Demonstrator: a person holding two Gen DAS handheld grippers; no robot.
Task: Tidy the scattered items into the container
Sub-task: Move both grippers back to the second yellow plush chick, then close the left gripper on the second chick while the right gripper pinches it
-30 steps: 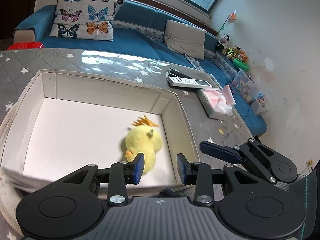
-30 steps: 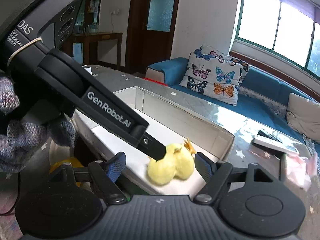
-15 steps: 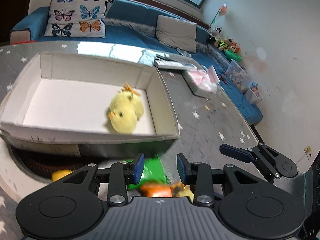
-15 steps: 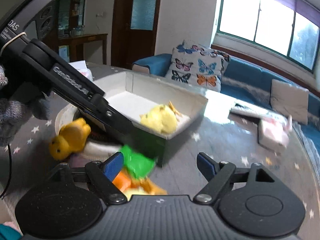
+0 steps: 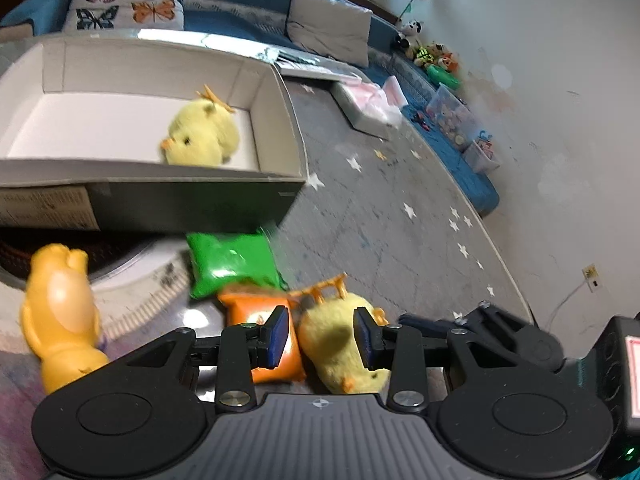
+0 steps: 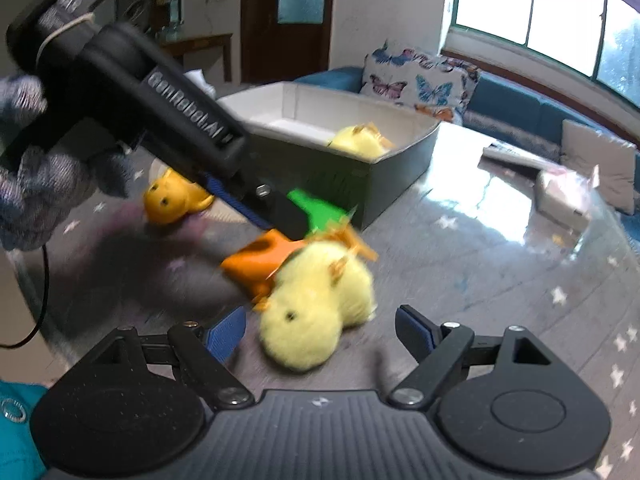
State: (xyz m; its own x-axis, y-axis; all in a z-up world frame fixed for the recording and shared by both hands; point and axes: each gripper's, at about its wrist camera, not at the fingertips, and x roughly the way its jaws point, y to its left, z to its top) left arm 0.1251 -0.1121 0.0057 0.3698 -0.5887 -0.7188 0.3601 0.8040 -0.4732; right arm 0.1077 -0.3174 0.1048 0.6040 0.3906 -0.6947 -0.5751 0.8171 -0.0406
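Observation:
A box with a white inside holds one yellow chick plush. In front of it on the grey starred table lie a green packet, an orange packet, a second yellow chick and an orange duck toy. My left gripper is open and hovers over the second chick and the orange packet. My right gripper is open, with that chick between its fingers but not touching the pads. The left gripper reaches in from the upper left of the right wrist view.
A round white mat lies partly under the box. A pink and white pack and a flat remote lie farther back. A blue sofa with cushions runs behind the table. A gloved hand holds the left gripper.
Both grippers have drawn back from over the box and sunk toward the loose items in front of it. The second chick now lies between the fingers. The right jaws have widened a little.

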